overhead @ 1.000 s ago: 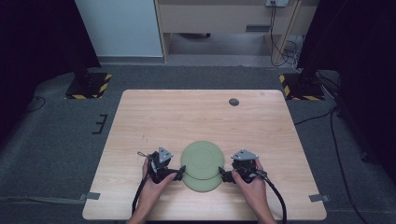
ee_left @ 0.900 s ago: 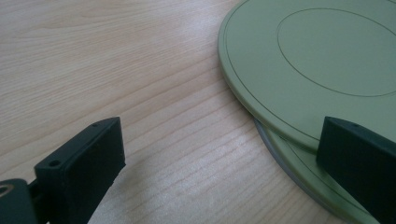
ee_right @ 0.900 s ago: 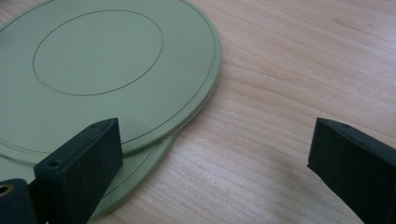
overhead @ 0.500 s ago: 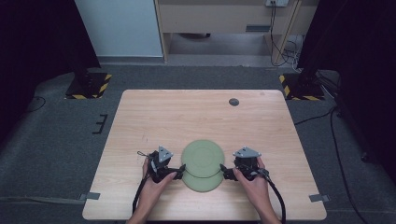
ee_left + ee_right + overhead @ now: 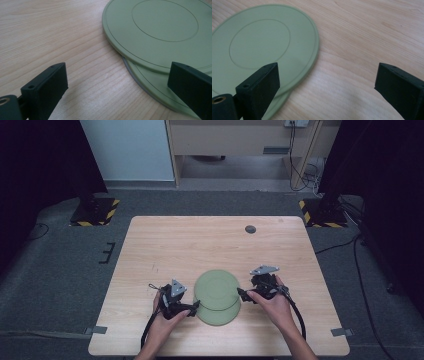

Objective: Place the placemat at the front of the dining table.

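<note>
Two green plates lie overlapping near the table's (image 5: 165,240) front edge: upper plate (image 5: 216,288) shifted back over lower plate (image 5: 220,314). Left gripper (image 5: 192,307) and right gripper (image 5: 242,295) flank them, jaws spread wide, grasping nothing.

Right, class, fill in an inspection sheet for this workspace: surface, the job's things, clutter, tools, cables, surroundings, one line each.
Surface: light wooden table, bare apart from what is listed.
Job's things: two green plates, the upper plate offset over the lower plate, overlapping.
Clutter: small dark round thing near the far edge; nothing else seen.
Tools: left tool open beside the plates' left rim; right tool open at their right rim; neither grips a plate.
Cables: one black cable trails from the right tool, another from the left.
Surroundings: grey floor, striped stand bases, pale cabinet behind.
</note>
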`<state>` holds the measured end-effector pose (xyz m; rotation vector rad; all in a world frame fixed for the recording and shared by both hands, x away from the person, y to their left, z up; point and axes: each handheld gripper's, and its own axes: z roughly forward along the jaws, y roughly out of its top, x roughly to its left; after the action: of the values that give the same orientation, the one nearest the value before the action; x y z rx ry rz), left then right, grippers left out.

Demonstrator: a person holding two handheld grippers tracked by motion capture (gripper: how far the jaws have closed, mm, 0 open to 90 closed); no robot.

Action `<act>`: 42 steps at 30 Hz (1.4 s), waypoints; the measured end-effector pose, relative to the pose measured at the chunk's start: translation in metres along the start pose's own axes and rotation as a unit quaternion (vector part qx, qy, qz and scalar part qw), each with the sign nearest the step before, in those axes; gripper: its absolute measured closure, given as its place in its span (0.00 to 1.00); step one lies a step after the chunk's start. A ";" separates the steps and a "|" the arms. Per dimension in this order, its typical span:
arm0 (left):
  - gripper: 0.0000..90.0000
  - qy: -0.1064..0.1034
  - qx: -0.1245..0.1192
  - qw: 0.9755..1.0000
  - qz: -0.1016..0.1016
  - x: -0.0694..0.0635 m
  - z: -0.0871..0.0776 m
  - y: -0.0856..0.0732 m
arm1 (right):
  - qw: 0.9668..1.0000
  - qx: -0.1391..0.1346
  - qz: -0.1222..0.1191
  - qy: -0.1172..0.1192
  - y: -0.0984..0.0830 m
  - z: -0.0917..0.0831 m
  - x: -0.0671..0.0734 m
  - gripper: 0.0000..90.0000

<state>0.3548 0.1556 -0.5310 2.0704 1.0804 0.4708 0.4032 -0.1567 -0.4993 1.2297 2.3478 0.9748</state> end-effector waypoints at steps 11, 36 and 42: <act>0.02 -0.009 0.002 1.000 0.004 -0.006 0.002 -0.001 | 0.999 0.024 -0.003 0.034 0.050 0.017 -0.002 0.15; 0.00 -0.006 0.004 1.000 0.002 -0.008 0.008 0.002 | 0.990 0.071 0.016 0.117 0.064 0.080 0.009 0.20; 0.00 -0.006 0.004 1.000 -0.001 -0.008 0.008 0.003 | 0.988 0.077 0.017 0.130 0.063 0.085 0.010 0.22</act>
<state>0.3570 0.1446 -0.5342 2.0772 1.0787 0.4522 0.4820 -0.0878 -0.5166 1.2695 2.6554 1.0377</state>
